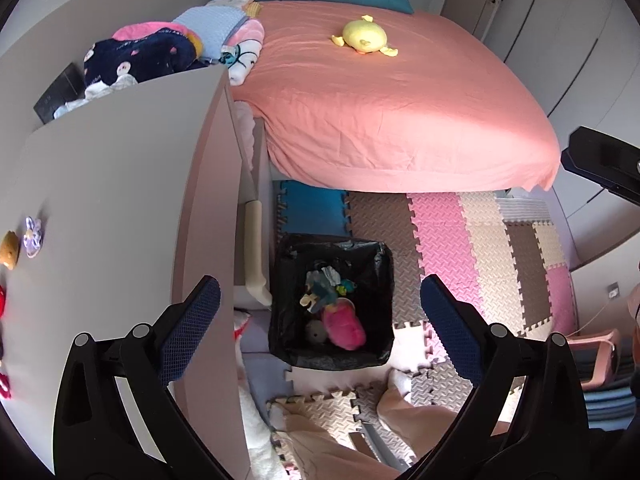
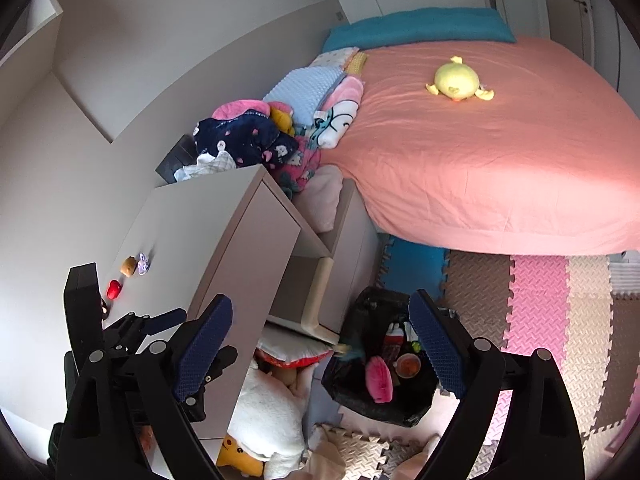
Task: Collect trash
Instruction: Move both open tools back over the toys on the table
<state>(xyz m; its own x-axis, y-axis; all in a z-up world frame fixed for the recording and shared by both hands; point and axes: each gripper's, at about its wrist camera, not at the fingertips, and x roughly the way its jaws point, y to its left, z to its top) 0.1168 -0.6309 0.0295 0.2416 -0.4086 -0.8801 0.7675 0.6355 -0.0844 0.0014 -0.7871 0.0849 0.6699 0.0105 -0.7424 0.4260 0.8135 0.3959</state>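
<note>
Hovering with jaws spread and empty, the left hand-held gripper (image 1: 320, 328) frames the black-lined square trash bin (image 1: 292, 354) on the floor at 12 o'clock; the right hand-held gripper (image 2: 320, 344) is spread likewise.

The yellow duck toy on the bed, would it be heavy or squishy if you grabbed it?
The yellow duck toy looks like a stuffed plush, so it is probably light and squashy. Its round body might bulge out of a loose grip. It lies flat on the pink bedsheet, so it seems unlikely to roll.
</note>
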